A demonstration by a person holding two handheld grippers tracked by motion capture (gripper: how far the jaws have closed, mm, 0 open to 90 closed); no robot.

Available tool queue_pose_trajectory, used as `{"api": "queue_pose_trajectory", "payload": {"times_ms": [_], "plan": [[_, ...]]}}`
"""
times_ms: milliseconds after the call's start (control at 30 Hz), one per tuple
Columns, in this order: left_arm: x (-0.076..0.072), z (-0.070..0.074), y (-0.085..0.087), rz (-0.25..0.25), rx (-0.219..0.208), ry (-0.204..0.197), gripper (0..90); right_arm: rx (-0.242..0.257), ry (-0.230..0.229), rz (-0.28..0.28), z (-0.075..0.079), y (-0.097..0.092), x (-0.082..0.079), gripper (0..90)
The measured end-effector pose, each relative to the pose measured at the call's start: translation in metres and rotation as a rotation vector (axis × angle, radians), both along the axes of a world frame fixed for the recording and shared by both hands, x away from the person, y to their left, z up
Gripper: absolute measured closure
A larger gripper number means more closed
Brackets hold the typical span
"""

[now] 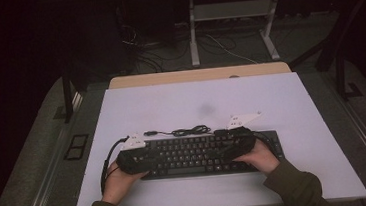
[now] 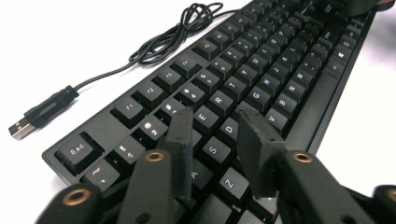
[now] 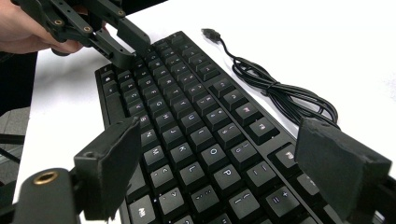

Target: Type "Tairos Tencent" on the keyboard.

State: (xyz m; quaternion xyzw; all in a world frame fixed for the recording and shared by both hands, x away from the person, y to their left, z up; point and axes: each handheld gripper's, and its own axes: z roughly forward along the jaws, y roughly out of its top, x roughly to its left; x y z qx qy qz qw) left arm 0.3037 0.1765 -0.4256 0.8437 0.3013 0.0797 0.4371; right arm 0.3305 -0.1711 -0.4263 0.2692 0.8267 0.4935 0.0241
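A black keyboard (image 1: 195, 154) (image 2: 261, 70) (image 3: 196, 116) lies on the white tabletop (image 1: 196, 102) near its front edge. Its black cable (image 1: 188, 130) (image 2: 173, 37) (image 3: 280, 93) lies coiled just behind it and ends in a loose USB plug (image 2: 21, 128) (image 3: 211, 32). My left gripper (image 1: 148, 158) (image 2: 215, 116) (image 3: 128, 44) hovers over the keyboard's left end, above the E, S and D keys. Its jaws stand a little apart with nothing between them. My right gripper (image 1: 225, 149) (image 3: 219, 140) is over the right half, around the O and P keys, and is wide open and empty.
The tabletop stretches bare behind and beside the keyboard up to a wooden far edge (image 1: 198, 75). Beyond the table, a grey desk frame (image 1: 234, 23) and loose cables (image 1: 151, 50) stand on the dark floor.
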Motion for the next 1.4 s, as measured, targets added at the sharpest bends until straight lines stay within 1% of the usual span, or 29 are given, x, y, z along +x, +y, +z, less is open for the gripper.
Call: {"api": "queue_pose_trajectory", "payload": {"times_ms": [67,200,333,433,533,600,700,833,867,967,1133,1300,1333,1400], "plan": [[0.000,0.000,-0.001,0.000,-0.010,0.007,57.7,0.000,0.000,0.001,0.000,0.000,0.000,14.6],[0.001,-0.001,-0.005,-0.008,-0.017,0.018,44.8,0.005,0.000,-0.002,0.001,0.000,0.000,14.6],[0.001,-0.003,-0.009,-0.004,-0.016,0.023,31.0,0.005,-0.004,0.001,0.002,0.000,0.001,14.6],[0.001,-0.004,-0.012,0.001,-0.005,0.018,23.1,0.006,-0.006,0.003,0.002,0.002,0.003,14.6],[0.001,-0.004,-0.014,0.004,-0.005,0.013,18.2,0.011,-0.009,0.007,0.004,0.003,0.003,14.8],[0.000,-0.004,-0.015,0.002,-0.003,0.012,16.0,0.009,-0.010,0.012,0.005,0.004,0.003,15.1],[0.000,-0.004,-0.016,0.004,-0.003,0.012,15.4,0.012,-0.006,0.008,0.006,0.004,0.005,16.1],[0.000,-0.004,-0.016,0.002,-0.007,0.010,15.3,0.010,0.003,0.022,0.008,0.007,0.006,23.4],[0.000,-0.004,-0.016,0.003,-0.008,0.009,15.4,0.010,0.013,0.022,0.008,0.009,0.007,24.6],[0.000,-0.004,-0.016,0.006,-0.011,0.009,15.1,0.002,0.017,0.025,0.008,0.012,0.009,29.7],[0.000,-0.003,-0.016,0.009,-0.016,0.003,14.6,0.003,0.037,0.040,0.007,0.016,0.012,38.8],[0.000,-0.004,-0.016,0.008,-0.019,0.003,14.3,-0.004,0.047,0.043,0.006,0.020,0.014,48.5],[0.000,-0.004,-0.017,0.009,-0.022,0.003,14.2,-0.006,0.049,0.049,0.006,0.021,0.014,51.5],[0.000,-0.004,-0.017,0.007,-0.023,0.000,13.8,-0.013,0.047,0.056,0.006,0.024,0.014,54.6]]}}
